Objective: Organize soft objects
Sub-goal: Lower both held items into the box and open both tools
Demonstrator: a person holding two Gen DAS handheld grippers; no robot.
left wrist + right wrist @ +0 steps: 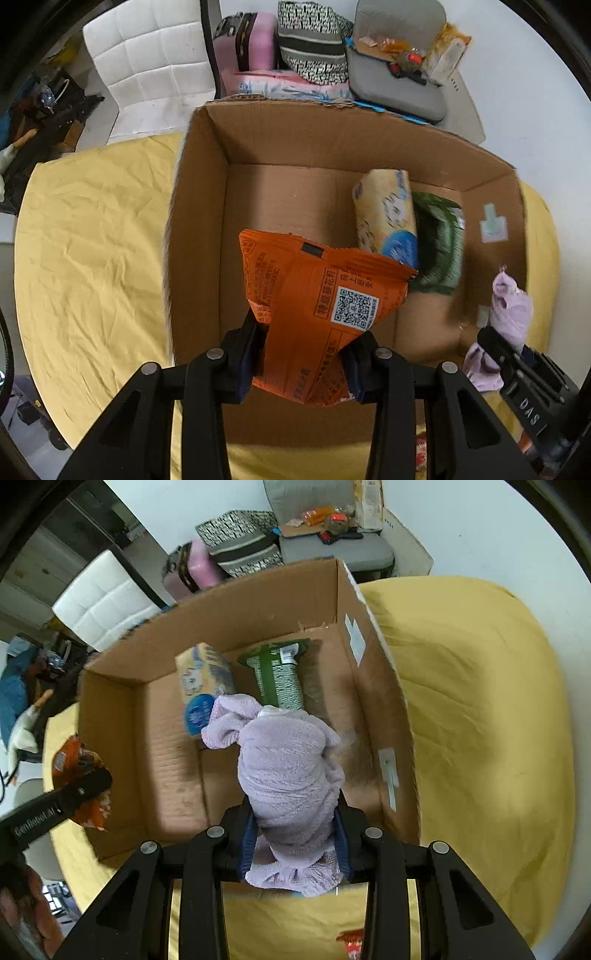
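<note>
The left gripper [306, 354] pinches an orange packet [317, 306] over the box [207, 206]; its small print is unreadable beside a QR code. The right gripper [295, 834] pinches a lilac towel [288, 771], hiding packets beyond.

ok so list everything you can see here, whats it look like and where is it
box: 1, brown cardboard, open, on the yellow sheet
sheet: 1, yellow, under the box
cream pack: 1, cream and blue, inside the box
green pack: 1, green, inside the box beside the cream pack
orange bag: 1, orange, over the box, in the left gripper
towel: 1, lilac, over the box, in the right gripper
left gripper: black, shut on the orange bag
right gripper: black, shut on the towel
</note>
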